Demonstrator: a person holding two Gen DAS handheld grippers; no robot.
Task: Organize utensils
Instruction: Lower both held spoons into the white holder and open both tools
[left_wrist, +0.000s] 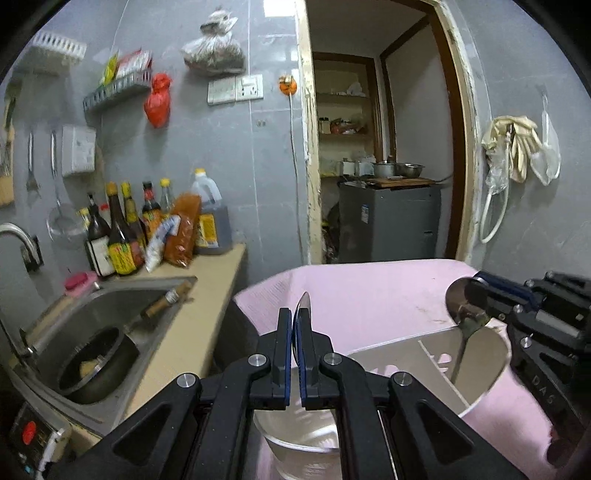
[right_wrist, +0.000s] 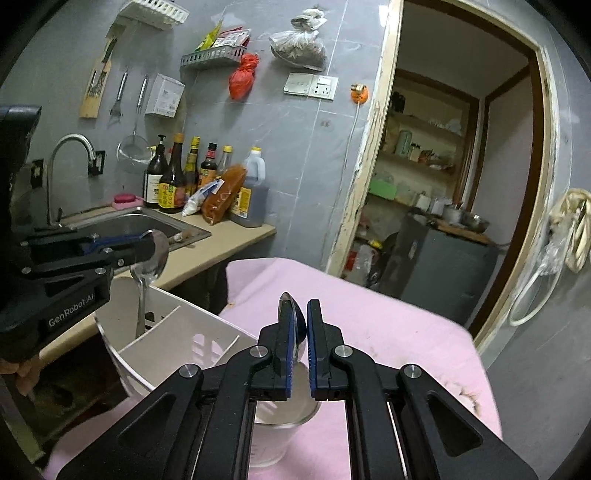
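While each hand-held gripper clamps a spoon, both hang over the white divided holder (right_wrist: 177, 332). Left hand-held gripper (left_wrist: 294, 325) pinches its spoon (left_wrist: 303, 304); right hand-held gripper (right_wrist: 301, 325) pinches its own spoon (right_wrist: 291, 314).

light: dim, even indoor, cool grey cast | shadows: soft, faint | glare: small highlights on spoon bowl (left_wrist: 460, 295) and sink (left_wrist: 110, 310) rim | blur: slight at lower right edge | distortion: strong fisheye, black corners, door frame (right_wrist: 369, 147) bowed

spoon (left_wrist: 305, 303) handle: hidden behind fingers (left_wrist: 284, 332) | holder (left_wrist: 480, 354) base: cut off
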